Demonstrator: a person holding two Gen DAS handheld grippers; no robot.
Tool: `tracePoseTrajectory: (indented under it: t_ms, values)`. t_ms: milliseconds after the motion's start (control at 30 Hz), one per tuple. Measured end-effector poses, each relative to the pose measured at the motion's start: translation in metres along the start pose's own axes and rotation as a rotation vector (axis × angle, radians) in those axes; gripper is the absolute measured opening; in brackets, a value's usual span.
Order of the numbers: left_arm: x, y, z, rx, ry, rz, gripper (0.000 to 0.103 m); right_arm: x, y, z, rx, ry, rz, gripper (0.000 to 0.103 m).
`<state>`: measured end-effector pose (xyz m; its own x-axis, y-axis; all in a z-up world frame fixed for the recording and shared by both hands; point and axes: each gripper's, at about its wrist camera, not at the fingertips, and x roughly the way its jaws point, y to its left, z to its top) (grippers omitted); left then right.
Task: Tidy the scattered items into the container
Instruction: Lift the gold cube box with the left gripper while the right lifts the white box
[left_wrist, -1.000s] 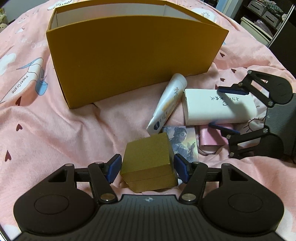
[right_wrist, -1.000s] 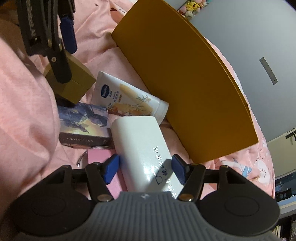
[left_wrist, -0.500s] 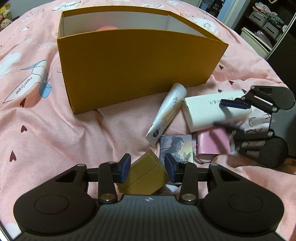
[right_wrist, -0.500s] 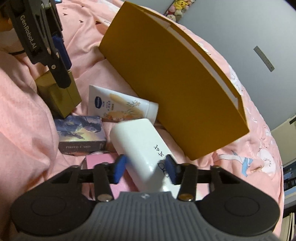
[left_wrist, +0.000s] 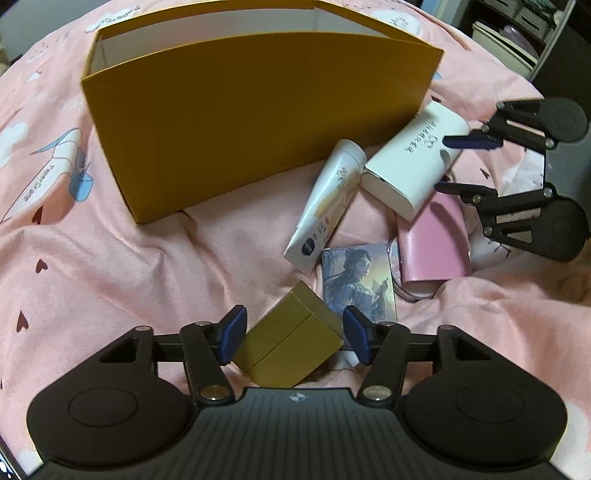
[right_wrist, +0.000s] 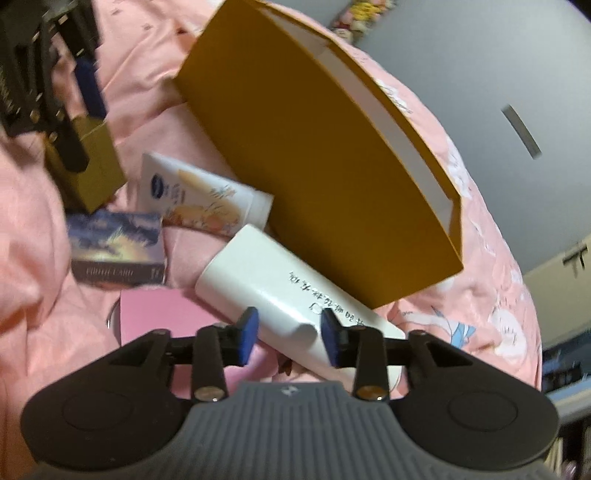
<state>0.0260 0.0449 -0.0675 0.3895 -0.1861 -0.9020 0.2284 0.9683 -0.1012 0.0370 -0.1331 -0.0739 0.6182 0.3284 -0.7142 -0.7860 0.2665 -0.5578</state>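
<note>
Still nothing is going into the yellow container (left_wrist: 258, 110); both grabs are happening just in front of it.
We are reopening the left gripper (left_wrist: 293, 332) wide after a squeeze, and the stiff gold box (left_wrist: 288, 350) is sitting loose and skewed between the fingers. The right gripper (right_wrist: 288, 332) is easing slightly but pinching the glossy, rounded white case (right_wrist: 266, 280), which is tilting up off the soft pink bedspread (left_wrist: 110, 277).

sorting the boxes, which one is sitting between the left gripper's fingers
The small gold box, tilted between the open left hand-held gripper. The white box is at the right hand-held gripper; the big yellow box stands behind.
</note>
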Motion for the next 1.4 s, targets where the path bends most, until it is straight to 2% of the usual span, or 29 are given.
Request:
tracePoseTrajectory:
  t_ms: [233,467,733,833,1033,1133,1167,1400]
  values:
    - [0.003,-0.011,-0.001,0.078,0.026,0.048,0.072,0.007,0.011,-0.018,-0.290,0.038,-0.040,0.047]
    - [-0.003,-0.022,-0.008,0.239,0.055,0.075,0.073,0.009,0.010,-0.024,-0.451,0.019,-0.008,0.052]
    - [-0.001,-0.023,-0.010,0.271,0.080,0.099,0.073,0.017,-0.001,-0.027,-0.549,0.048,-0.035,0.052]
    - [0.006,-0.026,-0.011,0.302,0.084,0.135,0.073,0.020,-0.004,-0.030,-0.564,0.059,-0.023,0.052]
    - [0.011,-0.029,-0.014,0.312,0.073,0.166,0.073,0.040,0.010,-0.037,-0.644,0.016,-0.093,0.058]
    - [0.009,-0.028,-0.014,0.305,0.067,0.160,0.068,0.042,0.007,-0.035,-0.625,0.005,-0.102,0.055]
    - [0.009,-0.029,-0.014,0.306,0.065,0.161,0.067,0.040,0.005,-0.034,-0.619,-0.001,-0.107,0.046]
    - [0.005,-0.024,-0.010,0.254,0.055,0.135,0.063,0.022,-0.016,-0.017,-0.514,-0.045,-0.098,0.031]
